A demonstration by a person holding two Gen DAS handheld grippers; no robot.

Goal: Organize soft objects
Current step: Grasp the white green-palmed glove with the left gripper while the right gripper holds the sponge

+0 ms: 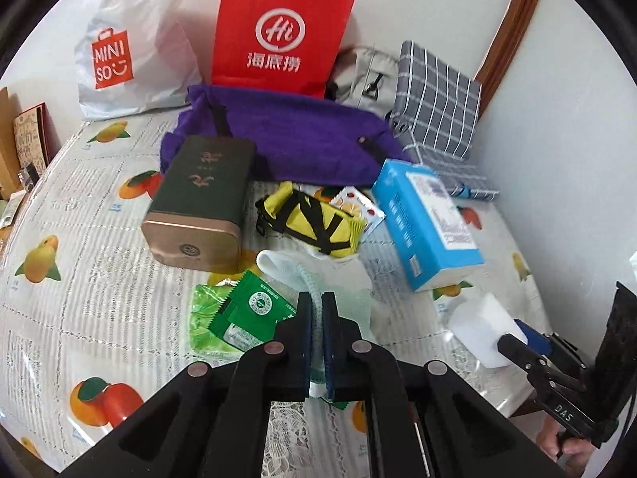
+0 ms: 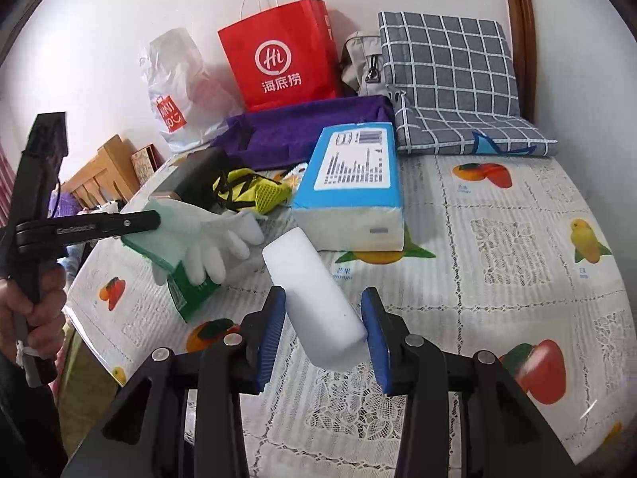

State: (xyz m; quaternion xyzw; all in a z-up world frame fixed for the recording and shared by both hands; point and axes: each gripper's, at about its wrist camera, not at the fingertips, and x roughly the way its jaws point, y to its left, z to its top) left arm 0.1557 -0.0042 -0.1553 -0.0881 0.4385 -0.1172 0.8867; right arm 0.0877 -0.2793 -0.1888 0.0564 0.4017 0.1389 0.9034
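The left gripper (image 1: 317, 298) is pressed together on the cuff of a white glove (image 2: 217, 239); the right wrist view shows the glove raised off the table (image 2: 517, 247), its fingers drooping over a green packet (image 2: 191, 290). A hand (image 2: 36, 302) grips the left gripper's handle at that view's left edge.

The right gripper (image 2: 324, 306) holds a white sponge (image 2: 314, 298) between its blue pads, tilted, far end pointing up and away. The left pad touches the sponge; at the right pad I cannot tell contact from a small gap.

Just past the glove lies a yellow pouch (image 1: 314, 219) with black straps. Left of it, in the left wrist view, a dark tin (image 1: 203, 199) lies on its side; right of it sits a blue tissue pack (image 1: 426, 219), with a small printed packet (image 1: 358, 207) between pouch and pack.

Farther back a purple cloth (image 1: 302, 135) is spread across the table. Behind it, against the wall, stand a white plastic bag (image 1: 131, 40) and a red paper bag (image 1: 278, 32), then a grey pouch (image 1: 366, 75) and a folded grey checked cloth (image 2: 450, 75) towards the right.
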